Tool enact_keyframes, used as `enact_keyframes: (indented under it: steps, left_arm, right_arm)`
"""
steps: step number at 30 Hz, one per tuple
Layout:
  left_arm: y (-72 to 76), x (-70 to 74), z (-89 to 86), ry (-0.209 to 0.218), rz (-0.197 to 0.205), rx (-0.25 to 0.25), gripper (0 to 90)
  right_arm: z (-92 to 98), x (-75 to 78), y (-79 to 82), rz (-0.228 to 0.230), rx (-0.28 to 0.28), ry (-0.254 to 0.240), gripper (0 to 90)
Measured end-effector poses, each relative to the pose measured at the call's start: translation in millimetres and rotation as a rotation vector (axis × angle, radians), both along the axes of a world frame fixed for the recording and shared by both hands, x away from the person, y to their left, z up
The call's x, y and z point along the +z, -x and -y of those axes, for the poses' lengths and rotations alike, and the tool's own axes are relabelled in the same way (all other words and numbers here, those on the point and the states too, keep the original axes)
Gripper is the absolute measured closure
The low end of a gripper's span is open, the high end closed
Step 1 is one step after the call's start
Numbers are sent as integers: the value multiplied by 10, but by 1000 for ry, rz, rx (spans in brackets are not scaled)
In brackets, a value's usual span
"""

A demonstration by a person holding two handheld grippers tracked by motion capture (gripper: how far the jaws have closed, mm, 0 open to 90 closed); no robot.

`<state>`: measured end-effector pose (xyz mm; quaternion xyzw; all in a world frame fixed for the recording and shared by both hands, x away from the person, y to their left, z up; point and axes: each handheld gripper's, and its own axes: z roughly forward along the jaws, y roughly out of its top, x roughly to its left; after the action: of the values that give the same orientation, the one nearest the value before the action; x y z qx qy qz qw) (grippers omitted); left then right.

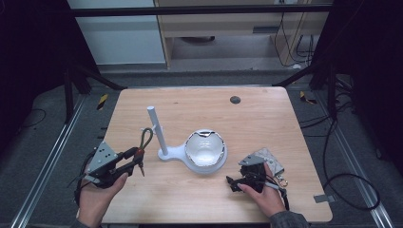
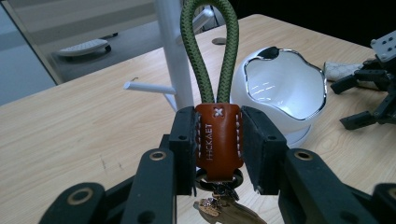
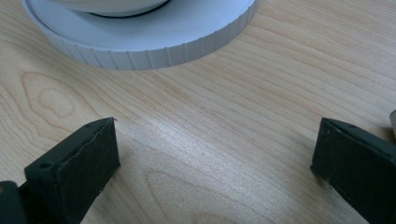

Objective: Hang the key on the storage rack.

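My left gripper [image 1: 137, 160] is shut on a key fob: its pads clamp the brown leather tab [image 2: 218, 140] from both sides. The fob's green rope loop [image 2: 210, 46] stands upright above the jaws, just in front of the white peg stand [image 1: 157, 128], and keys [image 2: 224, 210] hang below the tab. A side peg [image 2: 149, 87] juts from the stand's post [image 2: 175, 51]. The white glossy bowl [image 1: 205, 148] sits on the stand's round base [image 3: 140, 42]. My right gripper [image 1: 233, 183] rests low over the table right of the bowl, jaws wide open [image 3: 212, 172] with bare wood between them.
A patterned pouch [image 1: 271, 159] with a clip lies beside the right hand. A dark round grommet [image 1: 235, 99] sits in the table near the far edge. The wooden tabletop [image 1: 190, 199] ends close to both hands at the front.
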<state>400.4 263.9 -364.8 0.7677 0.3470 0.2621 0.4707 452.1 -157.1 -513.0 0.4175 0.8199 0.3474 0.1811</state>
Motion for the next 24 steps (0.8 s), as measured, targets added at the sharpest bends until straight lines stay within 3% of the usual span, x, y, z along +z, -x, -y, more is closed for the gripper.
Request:
enact_keyframes:
  steps: [11,24]
  left_arm:
    - [-143,-40,101,-14,-12,13,660]
    - [-379,-227,127,-3,-75,44,660]
  right_arm:
    - [1,0,4,-1,-2,-2,5]
    - [1,-1,8,-1,-4,-3,5]
